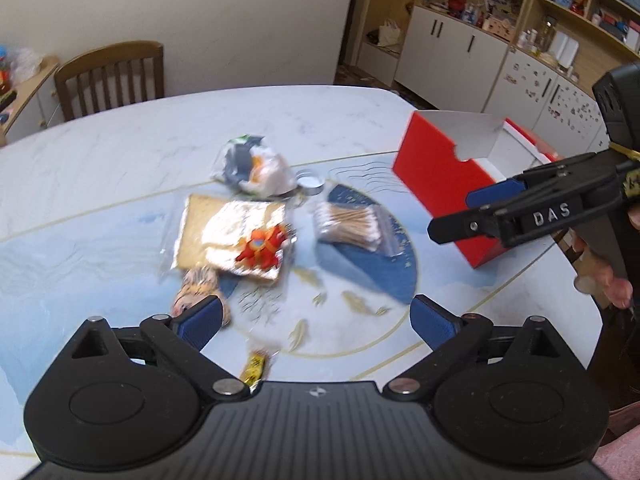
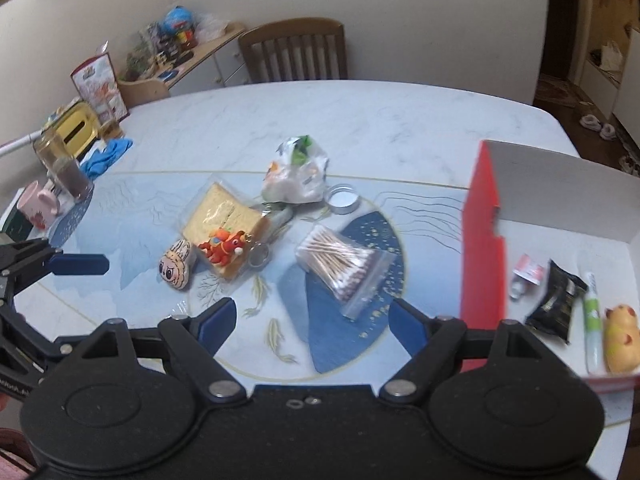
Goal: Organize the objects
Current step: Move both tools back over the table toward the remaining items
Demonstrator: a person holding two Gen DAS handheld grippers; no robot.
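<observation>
Loose items lie on the table: a bag of cotton swabs (image 1: 347,224) (image 2: 340,264), a wrapped sandwich (image 1: 224,236) (image 2: 220,212), a red-orange toy (image 1: 262,246) (image 2: 224,246), a small doll head (image 1: 196,288) (image 2: 176,266), a white plastic bag (image 1: 256,166) (image 2: 296,174) and a metal lid (image 1: 310,184) (image 2: 341,199). A red box (image 1: 444,184) (image 2: 482,236) stands open at the right; it holds a black packet (image 2: 556,300), a green tube (image 2: 591,320) and a yellow toy (image 2: 620,340). My left gripper (image 1: 316,320) is open and empty above the table. My right gripper (image 2: 312,320) is open and empty, near the swabs.
A yellow wrapper (image 1: 254,368) lies at the table's near edge. A jar (image 2: 60,164), pink mug (image 2: 38,204), blue cloth (image 2: 106,158) and yellow box (image 2: 78,128) crowd the table's left side. A wooden chair (image 2: 294,50) stands behind the table. Cabinets (image 1: 460,44) line the right wall.
</observation>
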